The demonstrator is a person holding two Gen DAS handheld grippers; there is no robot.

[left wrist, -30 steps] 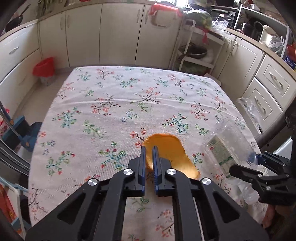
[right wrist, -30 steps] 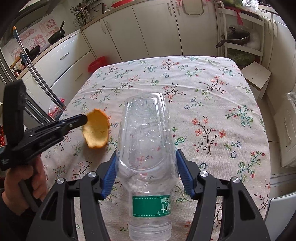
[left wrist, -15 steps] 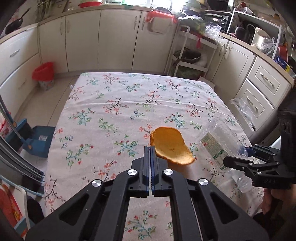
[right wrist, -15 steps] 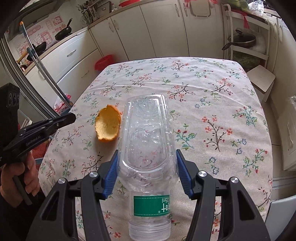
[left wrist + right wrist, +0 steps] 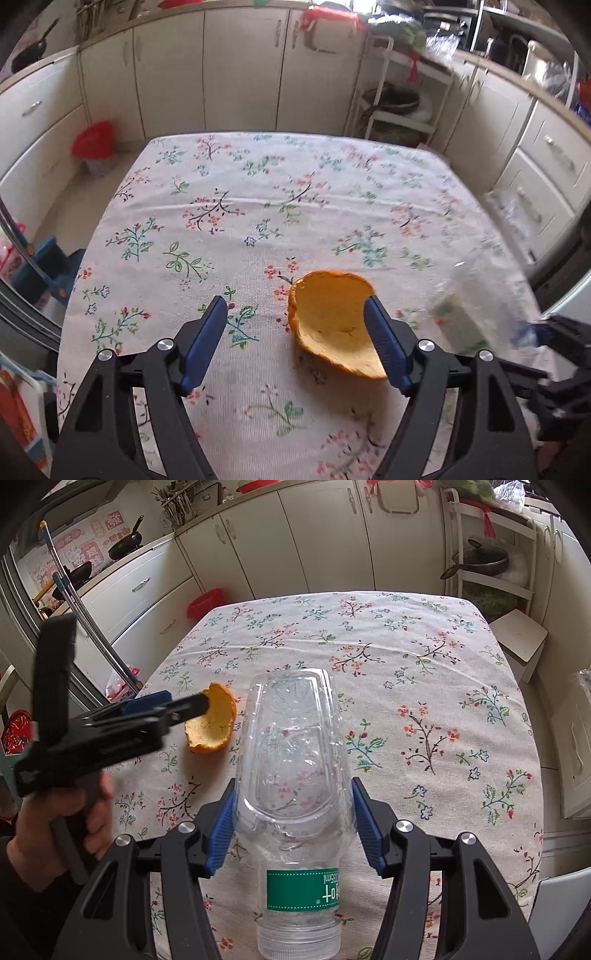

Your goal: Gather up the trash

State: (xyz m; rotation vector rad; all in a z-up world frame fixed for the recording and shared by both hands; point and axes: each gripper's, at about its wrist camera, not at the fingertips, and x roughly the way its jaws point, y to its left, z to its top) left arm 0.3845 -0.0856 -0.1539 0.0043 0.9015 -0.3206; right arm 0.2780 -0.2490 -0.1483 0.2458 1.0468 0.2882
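On the floral-clothed desk [image 5: 258, 206] we gripped the clear crushed plastic bottle with a green label [image 5: 295, 775] firmly between our right gripper [image 5: 293, 823] fingers. Our left gripper [image 5: 295, 325] fingers stood wide apart, the right one against the curved orange peel [image 5: 332, 328] lying on the cloth.
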